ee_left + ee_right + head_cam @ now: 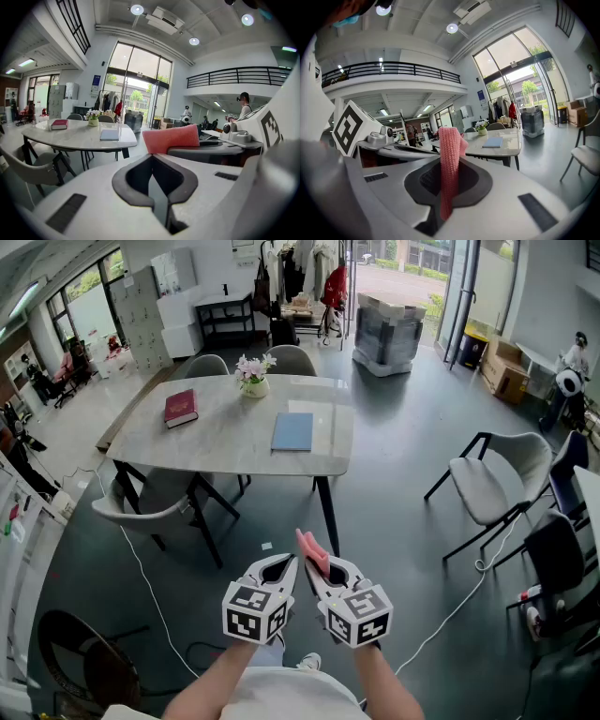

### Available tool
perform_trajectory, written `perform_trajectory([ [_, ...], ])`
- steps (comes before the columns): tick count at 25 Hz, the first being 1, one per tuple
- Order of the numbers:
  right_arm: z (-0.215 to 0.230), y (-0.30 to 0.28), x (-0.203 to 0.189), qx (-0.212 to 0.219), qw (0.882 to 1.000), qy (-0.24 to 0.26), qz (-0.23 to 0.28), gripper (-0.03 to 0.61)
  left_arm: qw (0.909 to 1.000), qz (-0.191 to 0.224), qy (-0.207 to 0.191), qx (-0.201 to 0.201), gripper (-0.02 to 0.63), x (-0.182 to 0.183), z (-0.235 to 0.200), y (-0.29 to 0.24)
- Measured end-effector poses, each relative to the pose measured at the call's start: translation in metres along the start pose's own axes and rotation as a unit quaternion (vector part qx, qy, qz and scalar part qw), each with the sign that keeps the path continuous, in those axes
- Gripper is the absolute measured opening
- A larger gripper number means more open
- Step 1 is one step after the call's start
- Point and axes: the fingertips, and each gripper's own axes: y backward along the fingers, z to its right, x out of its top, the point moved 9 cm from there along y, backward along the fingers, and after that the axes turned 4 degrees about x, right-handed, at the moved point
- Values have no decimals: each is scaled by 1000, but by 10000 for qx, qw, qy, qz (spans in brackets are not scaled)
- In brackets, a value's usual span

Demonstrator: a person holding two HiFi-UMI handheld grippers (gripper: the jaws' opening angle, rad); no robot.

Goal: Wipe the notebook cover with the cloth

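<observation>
Pinches a pink knitted cloth [450, 154] in the right claw [451, 185], jaws pressed onto its lower part, with most of the fabric free above them. Holds the left claw [157, 187] just beside it, jaws pressed together on nothing. Stands on the dark floor, well apart from the pale stone-look tabletop [225, 446], with both claws raised in front of the body.

Finds the task's thing far ahead: a thin blue rectangular notebook [292, 431], flat near the tabletop's near edge, towards its right corner, untouched. Shares that tabletop with a dark red hardback book [180, 408] near the left end and a small white pot of pale flowers [254, 378] by the far edge.

Could go wrong in several ways:
- Could catch a foot on the thin white cable [142, 582] trailing over the floor on the way in.
- Could shove the notebook over the near edge by wiping towards it with nothing pinning the cover; probably calls for the left claw pressing down.
- Could lose the cloth under friction, given the narrow pinch.
- Could wipe the red book by mistake.
</observation>
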Motion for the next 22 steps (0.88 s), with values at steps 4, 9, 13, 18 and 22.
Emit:
perform_trajectory([
  [4,6,0,-1,-2,10000,-13,21,15,10000,-32,-33,-30,8,0,5,-6],
  [9,14,-4,0,2,10000,-64,-3,15,10000,-33,-51,-57,8,3,2,-13],
  [13,23,-15,3,-37,10000,-57,0,15,9999,-14,-75,-80,8,9,-7,-24],
  [18,36,-32,10,-121,9999,-51,-52,15,9997,-49,-179,-167,8,17,-21,-41],
  [22,48,-54,20,-222,9997,-44,-85,15,9994,3,-204,-271,8,29,-39,-58],
])
